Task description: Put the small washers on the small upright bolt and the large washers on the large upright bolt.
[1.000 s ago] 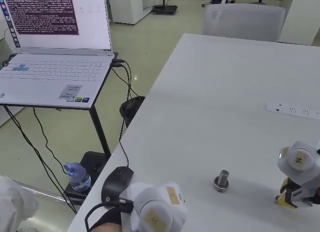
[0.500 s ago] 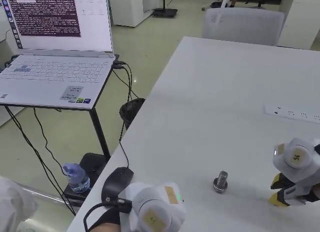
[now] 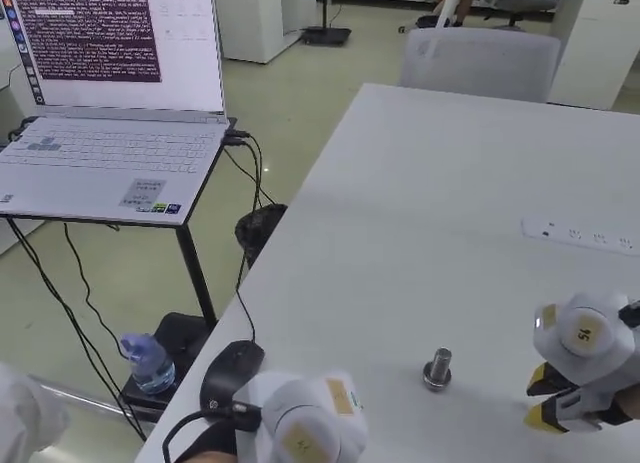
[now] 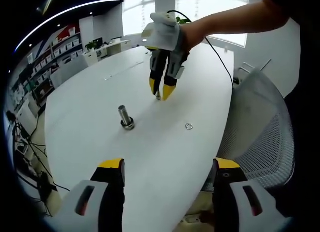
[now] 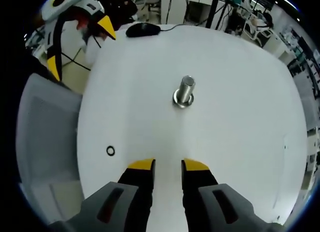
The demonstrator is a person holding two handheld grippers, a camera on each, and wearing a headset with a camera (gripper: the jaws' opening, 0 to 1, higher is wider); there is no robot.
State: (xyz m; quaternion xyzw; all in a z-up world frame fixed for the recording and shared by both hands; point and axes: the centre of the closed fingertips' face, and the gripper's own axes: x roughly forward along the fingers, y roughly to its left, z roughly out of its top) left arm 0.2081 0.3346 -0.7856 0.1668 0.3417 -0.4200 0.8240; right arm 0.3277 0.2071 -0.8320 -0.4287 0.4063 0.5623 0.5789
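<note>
A steel bolt (image 3: 437, 369) stands upright on the white table (image 3: 440, 213), also in the left gripper view (image 4: 126, 117) and the right gripper view (image 5: 184, 91). One small washer (image 4: 189, 126) lies flat on the table, seen as a dark ring (image 5: 110, 151) left of my right jaws. My right gripper (image 3: 540, 399) (image 5: 168, 167) hovers right of the bolt, its jaws a narrow gap apart. Seen from the left gripper view, the right gripper (image 4: 160, 90) has a small grey speck at its tips; what it is stays unclear. My left gripper (image 4: 169, 164) (image 3: 300, 428) is wide open near the front edge.
A black mouse (image 3: 228, 371) with its cable lies at the table's near left corner. A white power strip (image 3: 580, 235) lies at the right. Off the table's left edge stand a laptop (image 3: 105, 148) on a stand and a water bottle (image 3: 146, 361) on the floor. A grey chair (image 3: 480, 63) stands at the far end.
The head camera has tilted a little. My right gripper has drifted slightly left, nearer the bolt. The left gripper has stayed put.
</note>
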